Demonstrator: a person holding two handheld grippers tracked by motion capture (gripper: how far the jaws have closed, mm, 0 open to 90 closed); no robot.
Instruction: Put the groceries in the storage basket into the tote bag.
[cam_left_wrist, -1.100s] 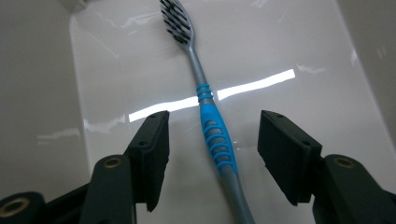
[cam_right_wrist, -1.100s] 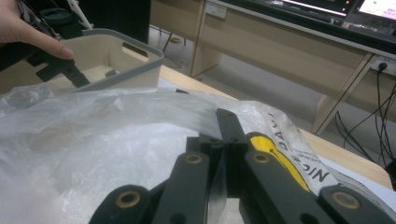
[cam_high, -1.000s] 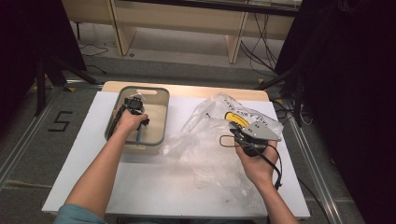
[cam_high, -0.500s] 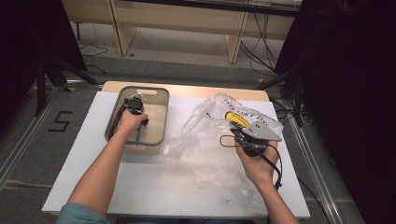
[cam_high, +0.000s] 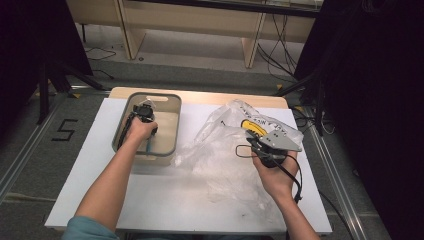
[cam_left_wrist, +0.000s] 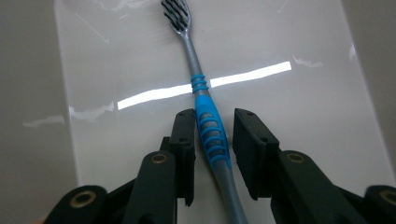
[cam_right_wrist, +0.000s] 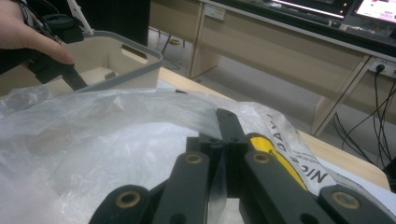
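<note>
Toothbrush (cam_left_wrist: 205, 112) handle end behind left gripper (cam_left_wrist: 214, 140)

A: What colours does the toothbrush (cam_left_wrist: 205, 105) carry?

B: A grey handle with a bright blue ribbed grip and three blue rings above it; at the top of the frame the bristles mix black and white.

A: And the bin (cam_high: 174, 107) around it?

B: Cream walls, grey rim, a glossy pale floor.

A: The grippers?

B: The left gripper (cam_left_wrist: 214, 140) has black jaws with brass-coloured rivets; the right gripper (cam_right_wrist: 223, 154) is the same.

A: The bag (cam_high: 225, 160)?

B: Clear plastic with black lettering and a yellow patch at centre right. The table (cam_high: 95, 150) is white with a light wood edge.
</note>
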